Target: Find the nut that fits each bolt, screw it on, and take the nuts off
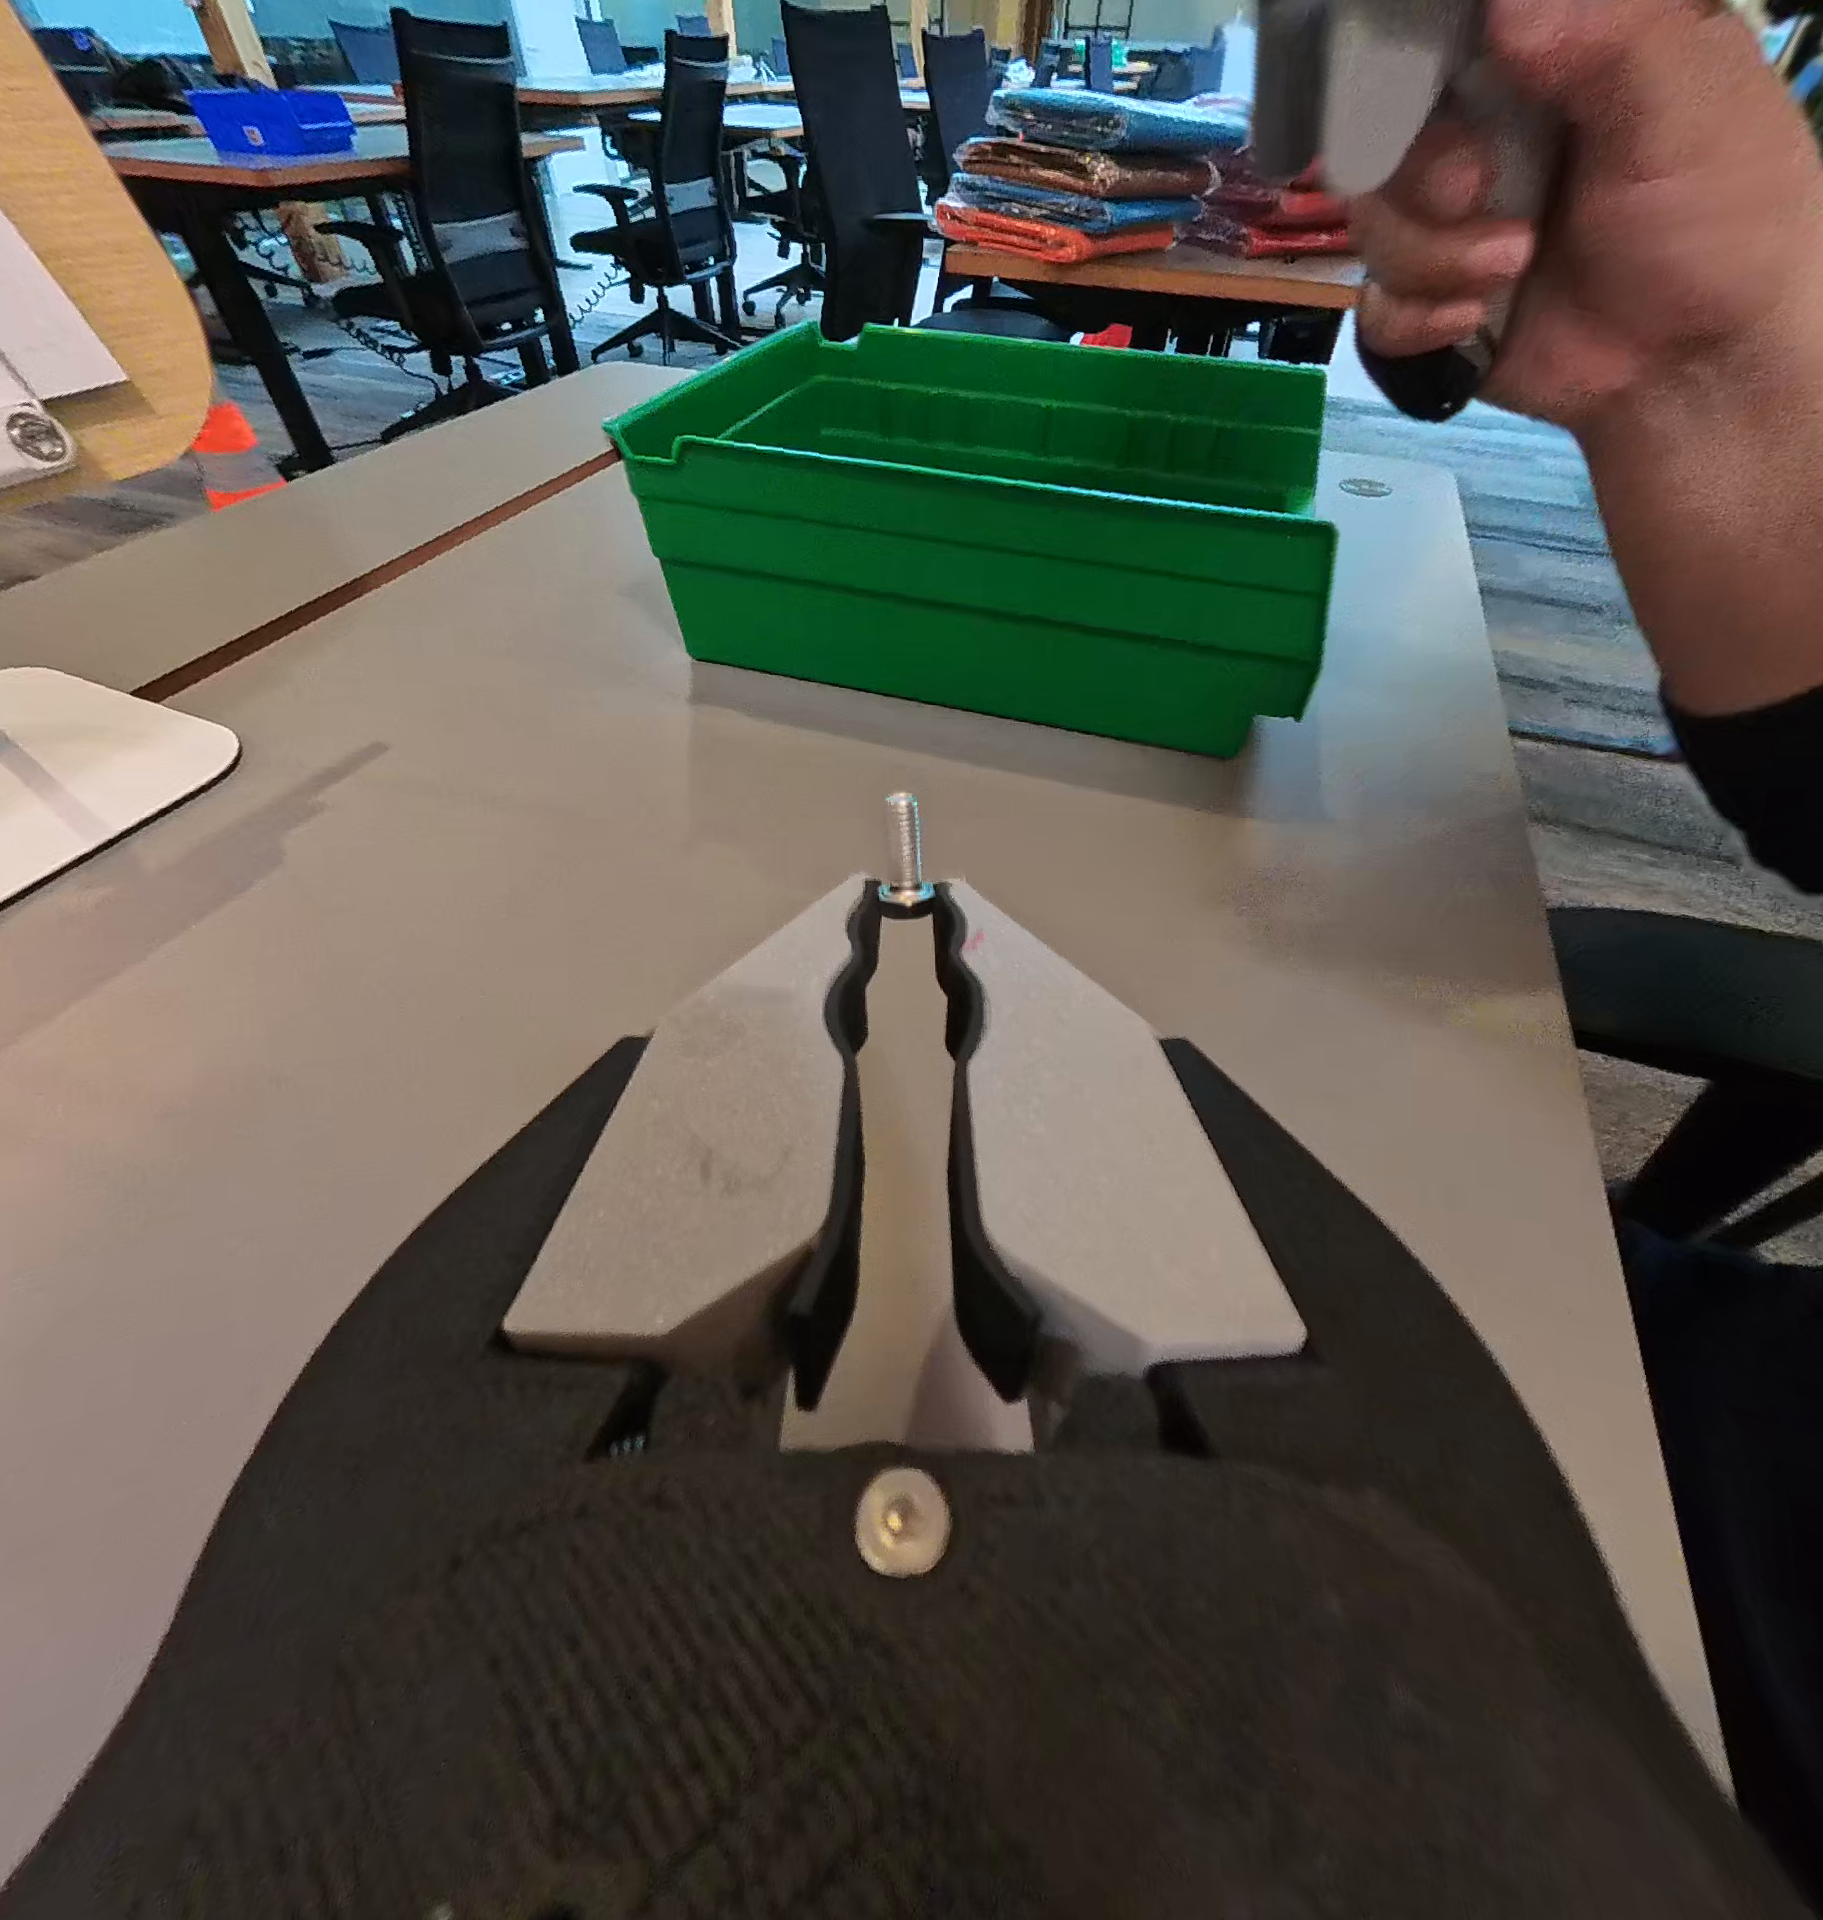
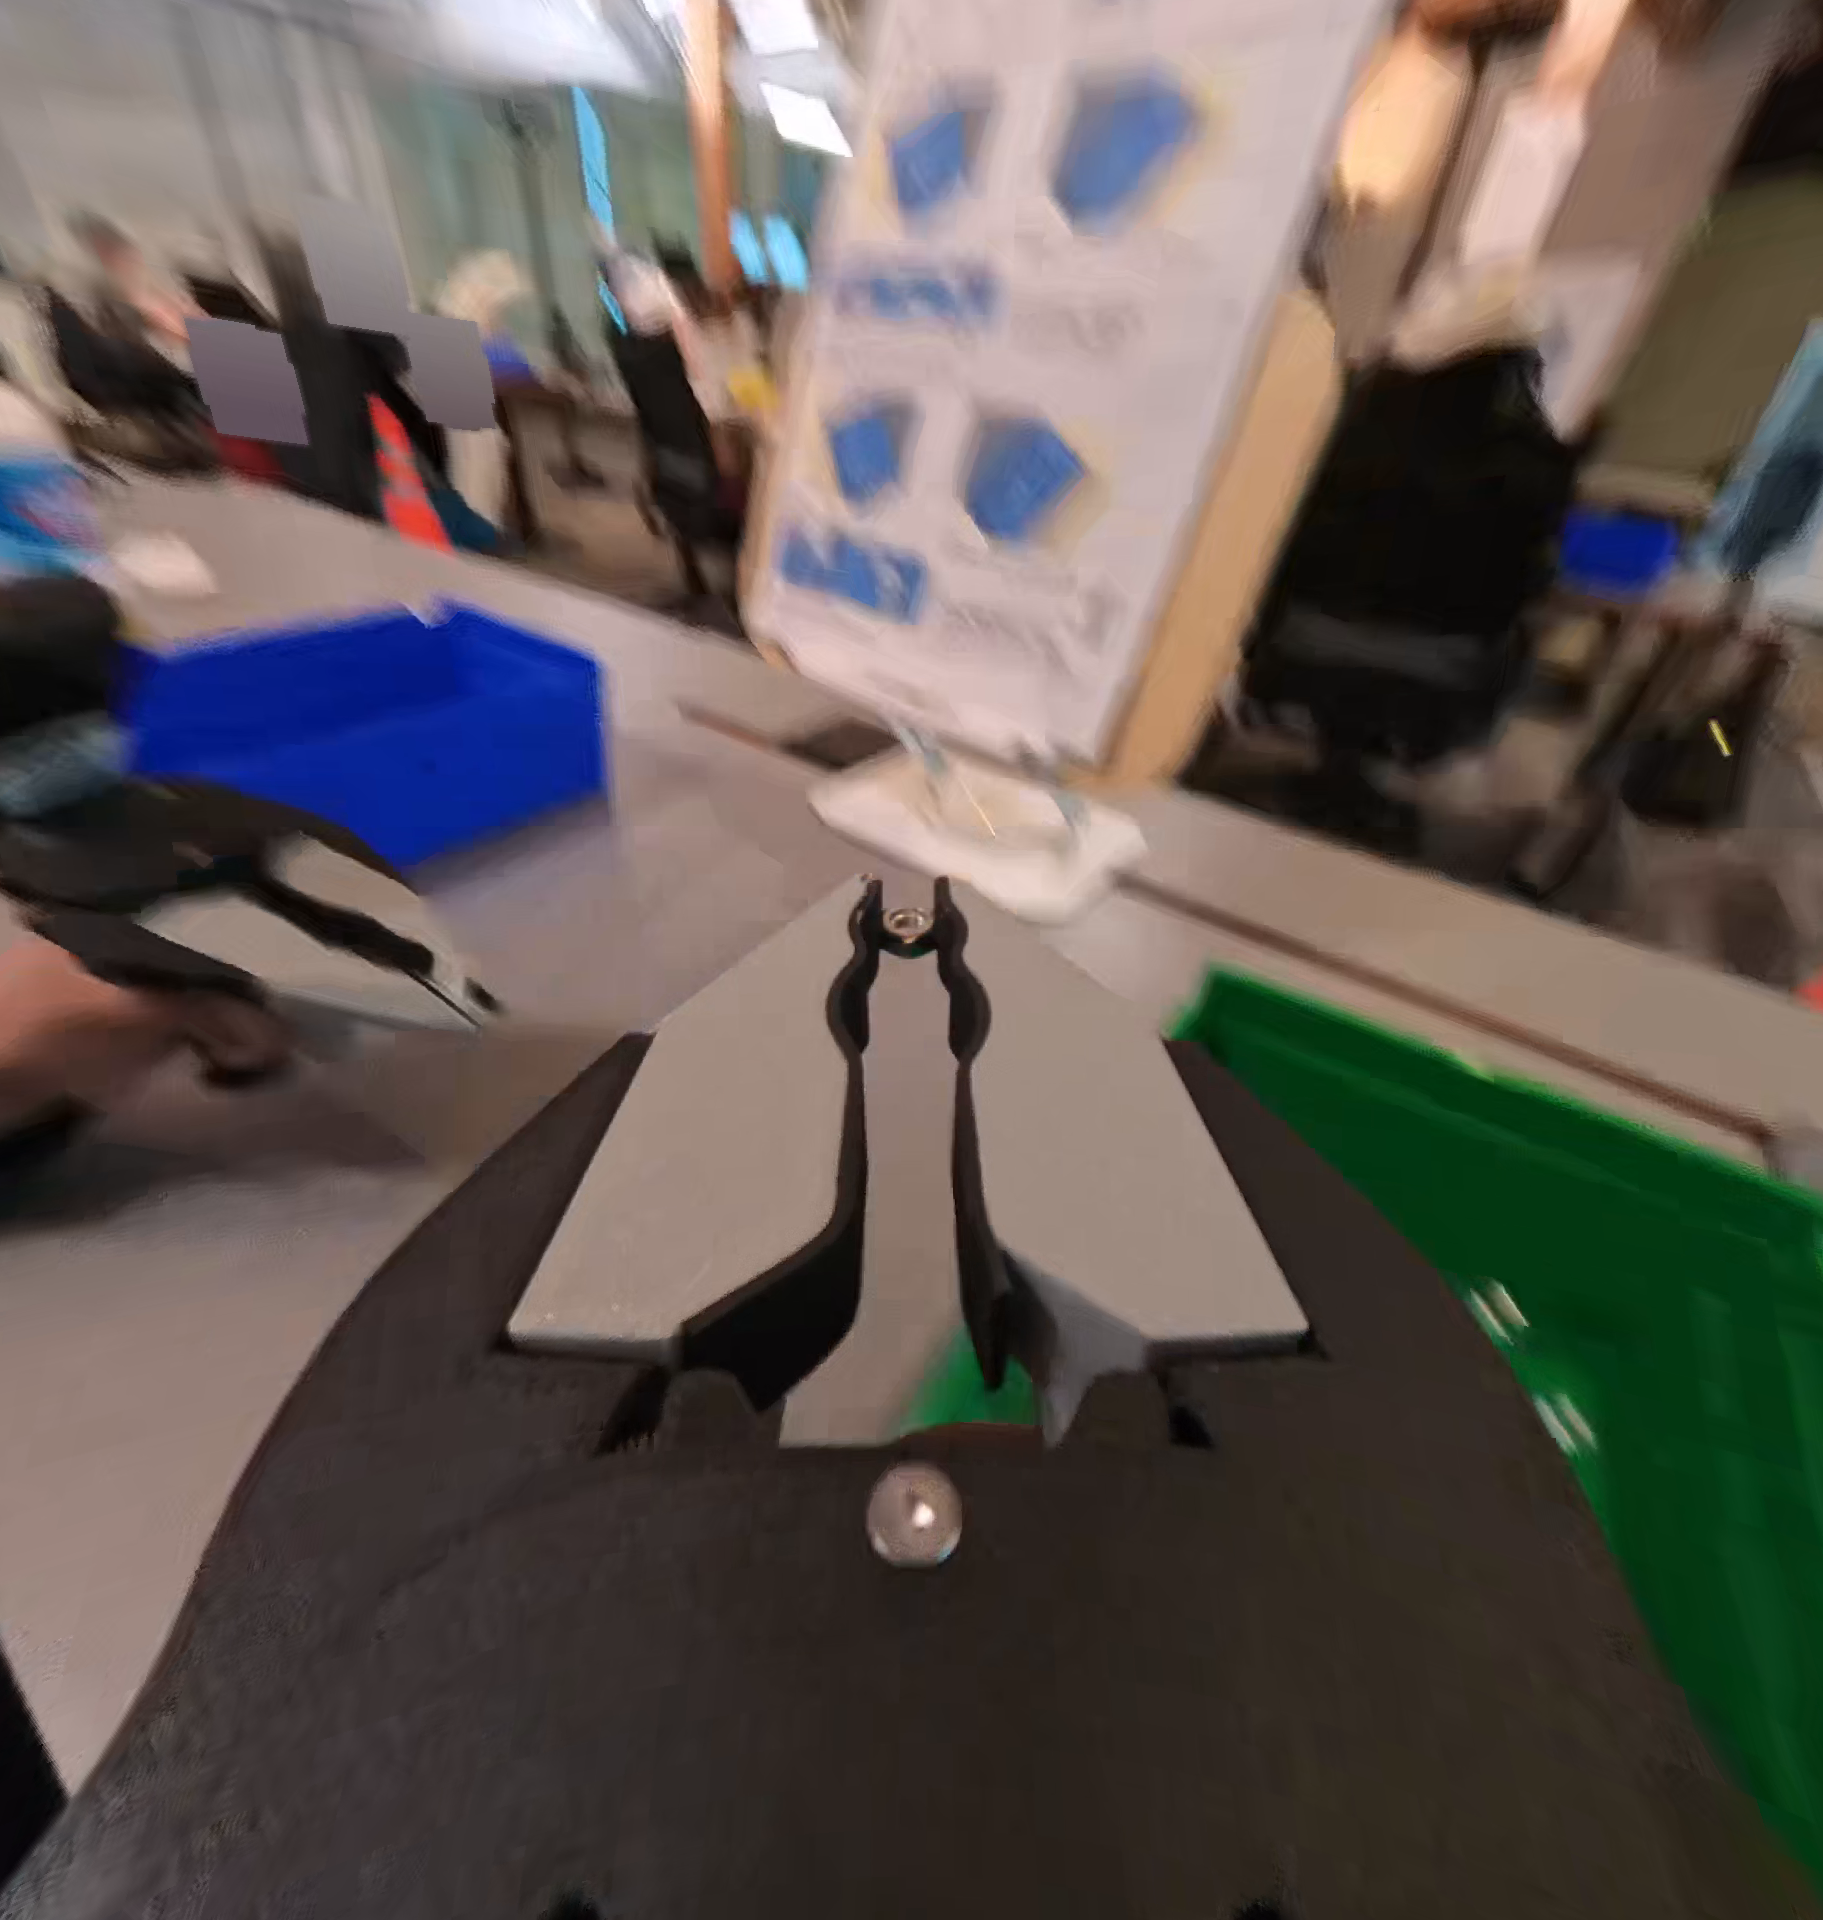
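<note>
Our left gripper (image 1: pixel 904 902) pinches a short silver threaded bolt (image 1: pixel 902 837) upright by its head over bare grey tabletop (image 1: pixel 471 935) before the green plastic bin (image 1: pixel 990 582), while our right gripper (image 2: pixel 904 920), in blur, clasps a small silver nut (image 2: pixel 903 921) at its tips.

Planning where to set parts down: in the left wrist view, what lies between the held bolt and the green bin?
Only bare grey table between the bolt and the green bin, per the left wrist view.
</note>
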A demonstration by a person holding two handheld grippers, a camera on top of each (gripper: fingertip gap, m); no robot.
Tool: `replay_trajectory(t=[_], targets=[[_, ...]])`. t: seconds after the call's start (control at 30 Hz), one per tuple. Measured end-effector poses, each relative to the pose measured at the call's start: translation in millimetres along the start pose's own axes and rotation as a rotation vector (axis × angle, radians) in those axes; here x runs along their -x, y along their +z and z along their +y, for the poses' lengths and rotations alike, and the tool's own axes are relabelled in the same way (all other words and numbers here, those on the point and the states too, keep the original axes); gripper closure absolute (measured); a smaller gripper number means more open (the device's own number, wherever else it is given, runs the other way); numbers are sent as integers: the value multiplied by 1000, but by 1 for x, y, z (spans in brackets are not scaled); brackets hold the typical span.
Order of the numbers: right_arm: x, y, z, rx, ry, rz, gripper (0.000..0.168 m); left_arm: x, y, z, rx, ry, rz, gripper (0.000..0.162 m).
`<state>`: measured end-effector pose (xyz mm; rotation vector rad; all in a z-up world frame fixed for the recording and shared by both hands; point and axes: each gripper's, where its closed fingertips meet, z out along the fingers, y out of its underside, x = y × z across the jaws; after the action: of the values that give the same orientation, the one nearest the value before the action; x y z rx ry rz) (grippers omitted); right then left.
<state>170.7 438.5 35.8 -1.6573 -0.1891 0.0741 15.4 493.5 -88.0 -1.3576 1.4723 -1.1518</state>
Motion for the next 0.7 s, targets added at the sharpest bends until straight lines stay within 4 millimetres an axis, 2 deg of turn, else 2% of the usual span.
replay_trajectory(t=[0.1,0.17,0.2,0.3,0.37,0.43,0.53,0.6,0.67,0.7], targets=[[-73,-4,88,332,92,140,161,-3,3,3,15,15,4,155],[-118,1,134,479,167,241,161,-4,5,5,25,18,9,155],[-135,8,146,524,178,269,161,-5,6,7,30,20,10,155],[-171,39,164,612,199,298,157,-7,8,9,38,31,22,155],[-183,50,177,683,247,303,148,-5,8,11,41,37,13,155],[-184,53,172,672,241,307,151,-3,8,13,48,32,11,155],[-176,43,160,639,155,325,154,-4,8,12,42,18,18,155],[-173,33,159,651,122,348,144,-7,10,12,48,21,29,155],[-159,26,146,603,132,327,145,-9,12,14,59,41,29,155],[-142,25,131,539,146,284,147,-9,12,15,65,52,25,155]])
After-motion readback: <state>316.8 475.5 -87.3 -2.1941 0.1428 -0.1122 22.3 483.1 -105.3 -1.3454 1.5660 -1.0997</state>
